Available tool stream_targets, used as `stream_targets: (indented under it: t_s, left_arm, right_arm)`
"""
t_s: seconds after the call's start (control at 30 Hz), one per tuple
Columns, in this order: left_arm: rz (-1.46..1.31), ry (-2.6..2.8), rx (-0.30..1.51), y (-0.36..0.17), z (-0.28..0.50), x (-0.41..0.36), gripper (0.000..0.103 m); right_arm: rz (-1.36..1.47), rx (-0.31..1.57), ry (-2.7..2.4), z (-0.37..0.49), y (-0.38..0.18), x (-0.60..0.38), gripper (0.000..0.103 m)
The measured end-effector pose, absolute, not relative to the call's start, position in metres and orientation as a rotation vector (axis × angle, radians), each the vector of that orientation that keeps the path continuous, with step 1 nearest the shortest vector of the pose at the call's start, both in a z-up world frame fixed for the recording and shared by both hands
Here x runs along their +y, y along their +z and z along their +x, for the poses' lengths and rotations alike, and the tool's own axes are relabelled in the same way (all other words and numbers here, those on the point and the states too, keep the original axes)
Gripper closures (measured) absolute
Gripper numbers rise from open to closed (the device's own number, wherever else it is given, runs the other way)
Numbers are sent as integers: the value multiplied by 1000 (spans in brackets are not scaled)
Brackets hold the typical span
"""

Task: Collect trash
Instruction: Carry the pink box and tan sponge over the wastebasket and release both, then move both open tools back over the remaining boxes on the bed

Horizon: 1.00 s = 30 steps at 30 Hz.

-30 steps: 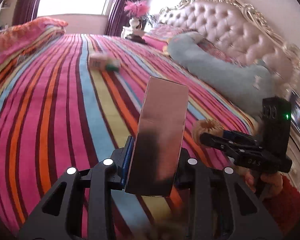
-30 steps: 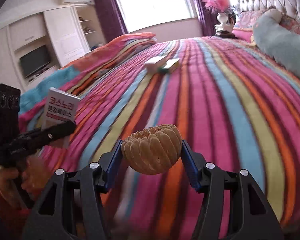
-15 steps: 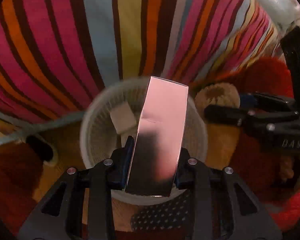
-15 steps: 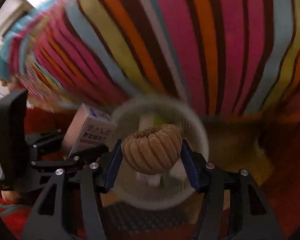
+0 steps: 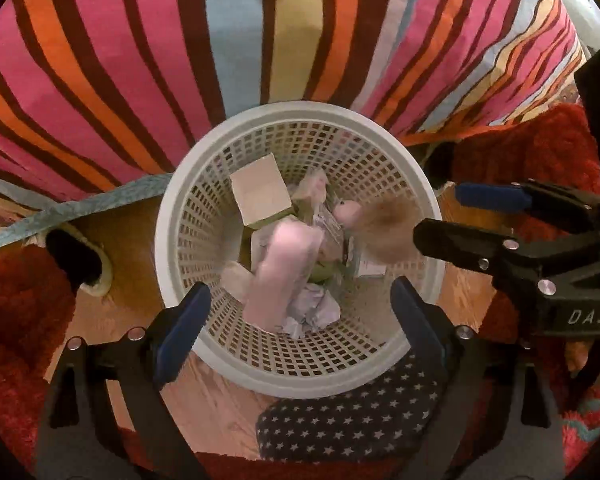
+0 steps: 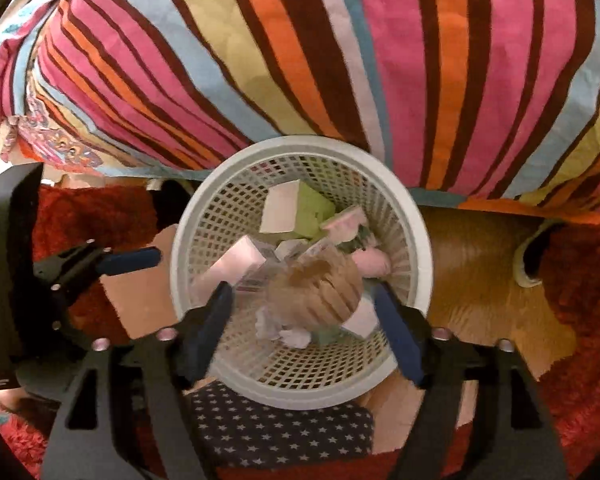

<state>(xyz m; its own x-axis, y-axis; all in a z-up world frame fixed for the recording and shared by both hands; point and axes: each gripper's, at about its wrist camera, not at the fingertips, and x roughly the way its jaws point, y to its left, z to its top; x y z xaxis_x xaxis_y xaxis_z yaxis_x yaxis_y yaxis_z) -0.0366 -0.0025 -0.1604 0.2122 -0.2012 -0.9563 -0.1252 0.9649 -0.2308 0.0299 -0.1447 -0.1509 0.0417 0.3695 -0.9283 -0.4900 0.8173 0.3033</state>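
Change: both grippers gripped trash half a second ago, the left a pink box, the right a ridged tan ball; both have since let go, and both items show blurred, dropping.
Left gripper (image 5: 296,308): jaws spread wide, holding nothing, pointed down over the basket (image 5: 172,216).
Right gripper (image 6: 304,312): jaws also wide apart and empty, above the same basket from the other side.
Box (image 5: 284,276): blurred, inside the basket mouth, just ahead of the left jaws, its long axis running away from them toward the basket floor.
Ball (image 6: 316,288): blurred, between and just beyond the right jaws, inside the rim.
Basket contents: other boxes and crumpled paper (image 5: 310,310) lie at the bottom.
Setting: basket stands on wood floor against a striped bedspread (image 5: 140,60), red rug (image 5: 16,320) on either side.
Key relation: each item lies straight below its own gripper, within the rim, so both look set to land inside.
Next, judged: lift both grippers clear and look for more trash.
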Motion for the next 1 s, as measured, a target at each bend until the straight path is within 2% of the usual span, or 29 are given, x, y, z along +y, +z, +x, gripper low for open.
stream_targets:
  t_s: [0.3,0.5,0.6,0.73,0.8,0.83,1.0]
  left_arm:
    - [-313,-44,1350,-159,-37,4,14]
    - [-341,-34,1296,-135,-38,15,14]
    - [-345,-40,1202,-91,-37,26,14]
    - [-321,-92,1033,-7,-12,48,14]
    - [-266,-83,936,33,13,63,14]
    - [-244,-60,884,51,31,73,14]
    - [-216,105,737,97,153,131,14]
  right_arm:
    - [-84,1354,604,31,-146,-160,32]
    - [-129,1184,631,22,-99,-162,32]
    - [-105,1042,643,25,-51,-172,32]
    - [-84,858,626,56,14,-176,32]
    - [-83,778,611,83,38,-171,23]
    - [-89,733,584,104,50,-165,20]
    - [-121,637,543,191,70,-119,20]
